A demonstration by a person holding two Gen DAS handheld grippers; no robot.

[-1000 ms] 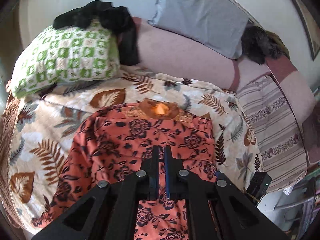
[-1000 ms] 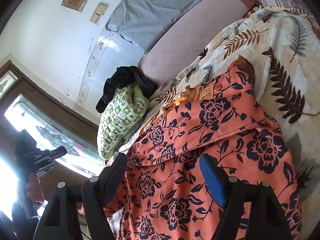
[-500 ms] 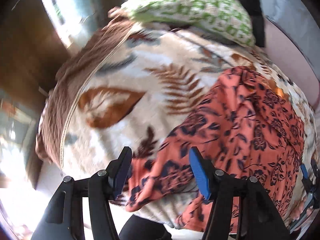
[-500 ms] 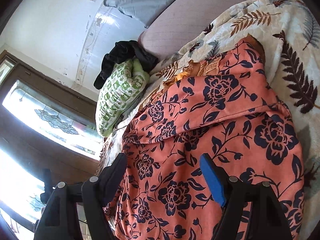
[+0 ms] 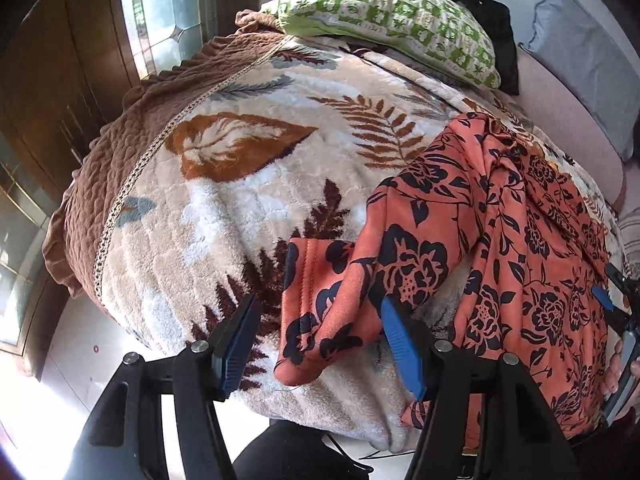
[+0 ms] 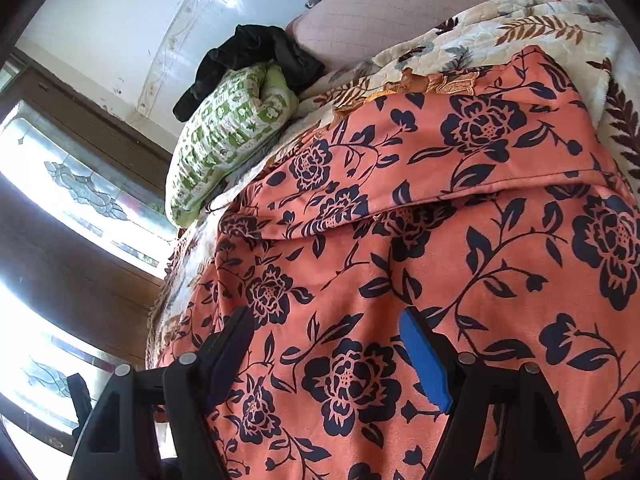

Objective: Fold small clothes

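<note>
An orange garment with dark blue flowers point(image 5: 520, 248) lies on a leaf-print blanket point(image 5: 224, 208). Its left sleeve point(image 5: 320, 320) hangs toward the blanket's front edge. My left gripper point(image 5: 320, 344) is open, with the sleeve's cuff between its fingers, not clamped. My right gripper point(image 6: 328, 356) is open and empty, just above the garment's body point(image 6: 400, 240), whose other side is folded over it. The right gripper also shows at the right edge of the left wrist view point(image 5: 616, 312).
A green patterned pillow point(image 5: 392, 20) with a black cloth point(image 5: 480, 4) on it lies at the far end. A brown quilted cover point(image 5: 132, 136) hangs off the blanket's left side beside a window point(image 5: 172, 12). A pink backrest point(image 6: 380, 20) runs behind.
My left gripper was shut over the garment's middle, then opened and swung left and down to the hanging sleeve. My right gripper stayed open and came closer to the garment.
</note>
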